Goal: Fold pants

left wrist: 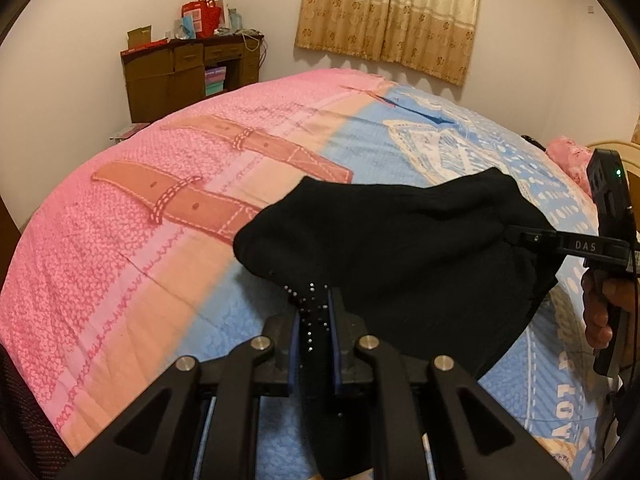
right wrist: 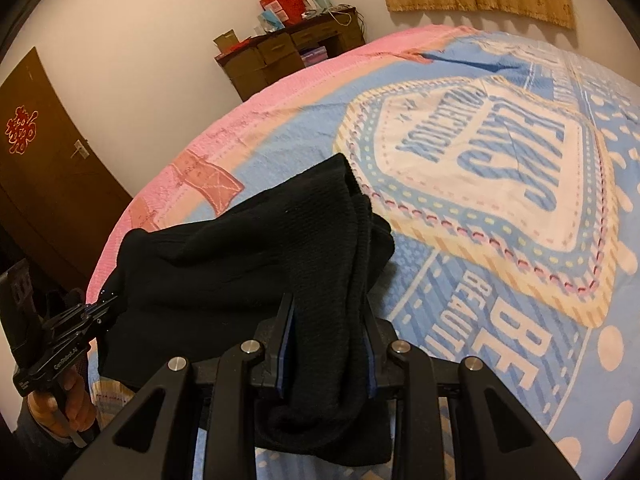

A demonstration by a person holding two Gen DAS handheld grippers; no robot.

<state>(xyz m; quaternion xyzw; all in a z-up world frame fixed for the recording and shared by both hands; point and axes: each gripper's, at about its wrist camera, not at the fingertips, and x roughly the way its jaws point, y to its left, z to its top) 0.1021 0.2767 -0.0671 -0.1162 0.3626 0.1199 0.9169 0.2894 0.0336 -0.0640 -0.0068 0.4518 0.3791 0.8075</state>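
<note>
Black knit pants (left wrist: pixel 400 248) lie bunched and doubled over on a pink and blue bedspread (left wrist: pixel 140 240). My left gripper (left wrist: pixel 313 300) is shut on a thin corner of the pants that carries small shiny studs. My right gripper (right wrist: pixel 329 308) is shut on a thick bundle of the same pants (right wrist: pixel 240 248), which fills the gap between its pads. In the left wrist view the right gripper (left wrist: pixel 516 236) bites the cloth's right edge, held by a hand (left wrist: pixel 600 312). In the right wrist view the left gripper (right wrist: pixel 105 304) grips the cloth's left end.
The bedspread (right wrist: pixel 500 160) fills both views, with a large blue and cream emblem on the right. A brown cabinet (left wrist: pixel 188 76) with bags on top stands in the far corner, a curtain (left wrist: pixel 392 12) hangs behind the bed, and a brown door (right wrist: pixel 48 168) is at left.
</note>
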